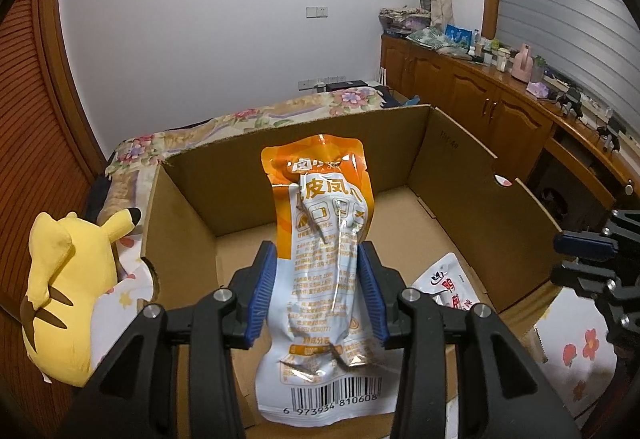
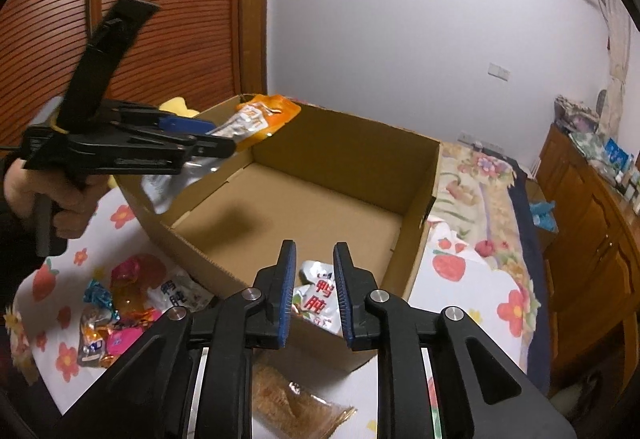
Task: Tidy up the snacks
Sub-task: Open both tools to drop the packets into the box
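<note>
**Orange packet held over the box, white packet just dropped in**

The left gripper [image 1: 318, 295] has its jaws clamped on the orange-and-white snack packet [image 1: 324, 259], held above the near left part of the cardboard box [image 1: 460, 147] on the bed. The right gripper [image 2: 314, 293] hovers with jaws slightly apart and empty; the white packet [image 2: 316, 295] lies in the box below them. More snacks [image 2: 116, 311] wait on the bedsheet. Judging by this, the next move is lowering the orange packet and releasing it.
</note>
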Motion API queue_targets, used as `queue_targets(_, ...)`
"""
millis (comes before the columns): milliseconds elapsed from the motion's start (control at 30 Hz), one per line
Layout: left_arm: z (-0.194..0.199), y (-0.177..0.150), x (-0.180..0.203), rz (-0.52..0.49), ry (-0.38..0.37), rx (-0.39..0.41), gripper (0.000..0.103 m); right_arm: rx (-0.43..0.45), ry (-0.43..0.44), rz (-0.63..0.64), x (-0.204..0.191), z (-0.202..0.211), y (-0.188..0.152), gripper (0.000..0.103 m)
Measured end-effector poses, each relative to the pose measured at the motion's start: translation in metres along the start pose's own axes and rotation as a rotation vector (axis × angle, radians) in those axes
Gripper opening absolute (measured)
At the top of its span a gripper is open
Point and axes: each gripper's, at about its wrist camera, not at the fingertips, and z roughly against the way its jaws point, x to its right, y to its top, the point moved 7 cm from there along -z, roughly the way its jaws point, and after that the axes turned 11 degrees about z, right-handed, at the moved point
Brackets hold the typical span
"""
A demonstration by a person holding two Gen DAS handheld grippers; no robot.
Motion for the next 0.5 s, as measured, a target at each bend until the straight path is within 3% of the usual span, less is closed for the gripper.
queue_targets(267,0.005,0.0,0.002,0.012,-0.009,-0.011,0.049,0.0,0.014,-0.011,-0.007,0.005,-0.008,0.035)
queue_targets(500,0.043,-0.023,0.011,-0.01,-0.027,0.011,0.051,-0.003,0.015,-0.032,-0.019,0.026,-0.022,0.04)
